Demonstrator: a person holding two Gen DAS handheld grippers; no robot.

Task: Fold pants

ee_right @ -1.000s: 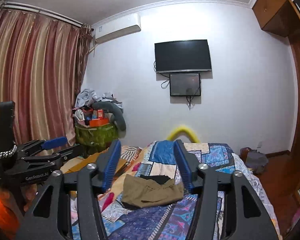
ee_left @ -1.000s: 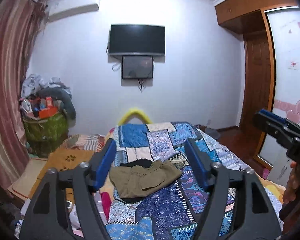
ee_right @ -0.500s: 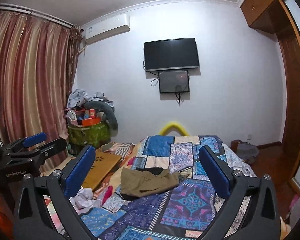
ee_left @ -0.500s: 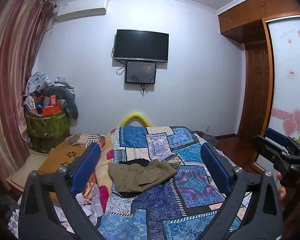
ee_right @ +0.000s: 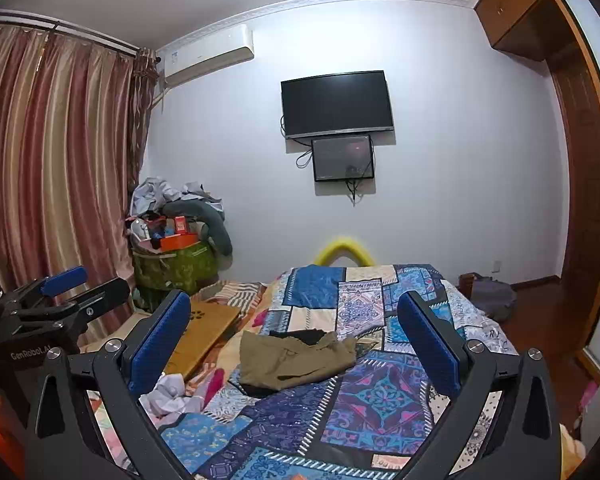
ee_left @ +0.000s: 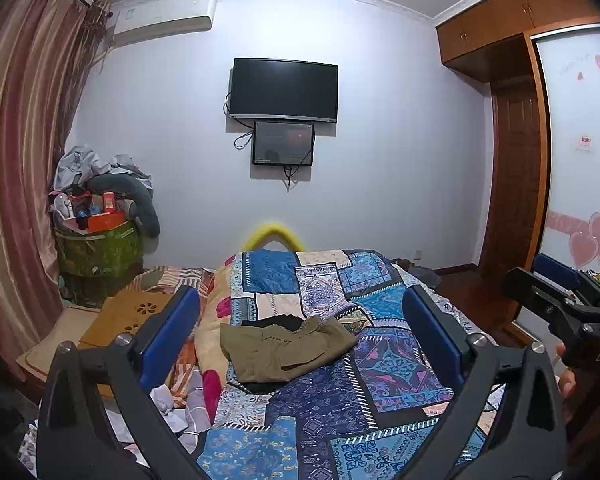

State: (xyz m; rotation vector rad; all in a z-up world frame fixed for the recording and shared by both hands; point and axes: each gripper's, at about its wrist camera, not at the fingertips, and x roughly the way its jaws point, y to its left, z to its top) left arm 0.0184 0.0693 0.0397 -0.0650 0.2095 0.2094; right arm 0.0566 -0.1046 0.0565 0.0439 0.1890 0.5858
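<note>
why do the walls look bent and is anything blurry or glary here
Left wrist view: fisheye lens bows the striped pink curtain and wooden wardrobe; black corners; crumpled olive-green pants sharp. Right wrist view: same barrel curve on the ceiling moulding; black wall television shows no glare; even, dim light.

black tongs (ee_left: pixel 300 336), blue pads (ee_left: pixel 168 336), silver screws

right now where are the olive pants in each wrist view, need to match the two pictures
Left wrist view: the olive pants lie crumpled on the patchwork quilt, left of centre, between the open fingers of the left gripper.
Right wrist view: the olive pants sit at centre, between the open fingers of the right gripper.
Shared landmark: the wall TV, high on the wall beyond the pants.
</note>
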